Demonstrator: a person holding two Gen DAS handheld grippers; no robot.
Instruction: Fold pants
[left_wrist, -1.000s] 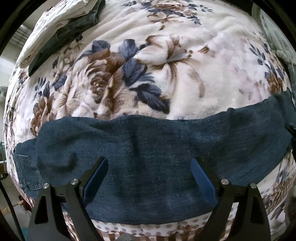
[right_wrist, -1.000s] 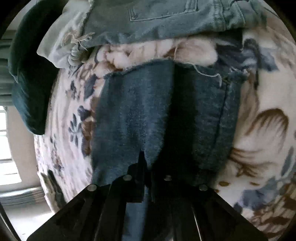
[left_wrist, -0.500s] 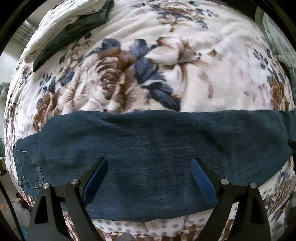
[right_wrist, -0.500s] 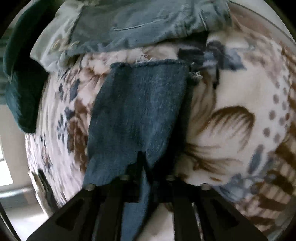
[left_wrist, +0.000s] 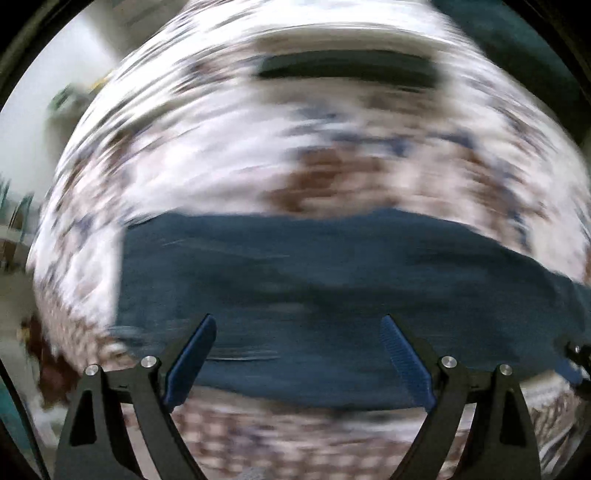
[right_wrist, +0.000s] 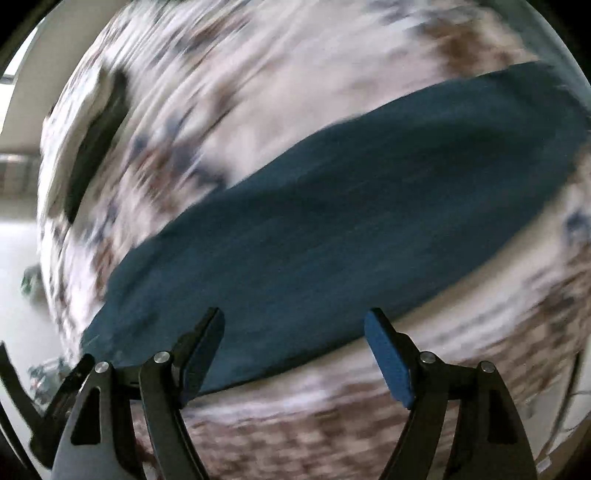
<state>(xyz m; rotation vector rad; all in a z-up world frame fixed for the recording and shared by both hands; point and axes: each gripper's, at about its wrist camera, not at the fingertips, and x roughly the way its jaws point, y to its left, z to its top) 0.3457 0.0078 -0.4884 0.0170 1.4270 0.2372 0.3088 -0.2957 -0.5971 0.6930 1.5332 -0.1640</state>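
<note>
Dark blue jeans (left_wrist: 332, 280) lie as a long flat band across the floral blanket (left_wrist: 221, 155); both views are smeared by motion. My left gripper (left_wrist: 297, 332) hangs over the jeans' near edge, open, with nothing between its blue pads. In the right wrist view the same jeans (right_wrist: 332, 229) run as a slanted band from lower left to upper right. My right gripper (right_wrist: 293, 325) is above their near edge; its jaws are opening and stand wide with no cloth between them. A black tip of the other gripper shows at the far right of the left wrist view.
A dark folded garment (left_wrist: 347, 68) on pale cloth lies at the far side of the blanket, seen also as the dark garment (right_wrist: 96, 140) at left in the right wrist view. The blanket's patterned border (right_wrist: 332, 435) runs just below the jeans. Pale floor (right_wrist: 18, 258) shows at left.
My right gripper has let go of the jeans' hem and opened, swinging away along the leg. The left gripper, still open, has moved sideways over the jeans. Both views have rolled and blurred.
</note>
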